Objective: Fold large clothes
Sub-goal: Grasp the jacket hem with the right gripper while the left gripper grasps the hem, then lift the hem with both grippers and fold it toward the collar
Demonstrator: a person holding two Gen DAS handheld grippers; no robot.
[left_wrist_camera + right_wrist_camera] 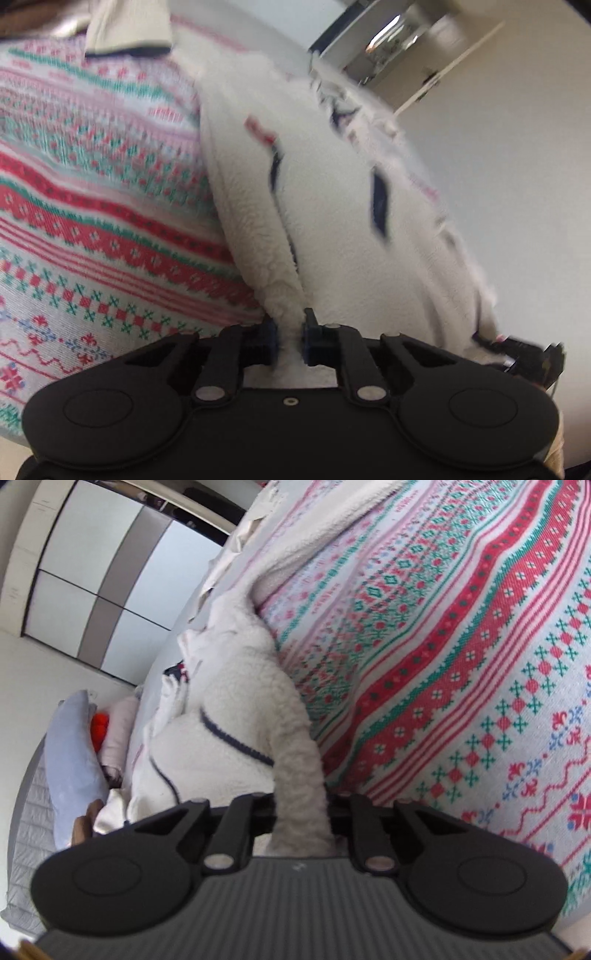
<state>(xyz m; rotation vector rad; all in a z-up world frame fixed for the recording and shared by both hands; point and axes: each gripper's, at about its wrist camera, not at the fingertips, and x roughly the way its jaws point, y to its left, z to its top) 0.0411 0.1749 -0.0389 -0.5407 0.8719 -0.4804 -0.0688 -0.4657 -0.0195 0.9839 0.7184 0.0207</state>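
Two grippers are clamped on one white fleece garment (332, 206), which is held up off a bedspread (92, 206) woven in red, green and pink bands. In the left wrist view, a fleece edge is pinched between the blue-tipped fingers (309, 332) of the left gripper (290, 338), and dark navy marks are seen on the cloth, too blurred for any lettering to be read. In the right wrist view, a rolled strip of the same fleece (236, 716) is gripped by the right gripper (301, 812), navy trim showing along a seam. No brand or label can be made out. A wardrobe (92, 572) and a pale blue pillow (74, 753) are seen beyond.
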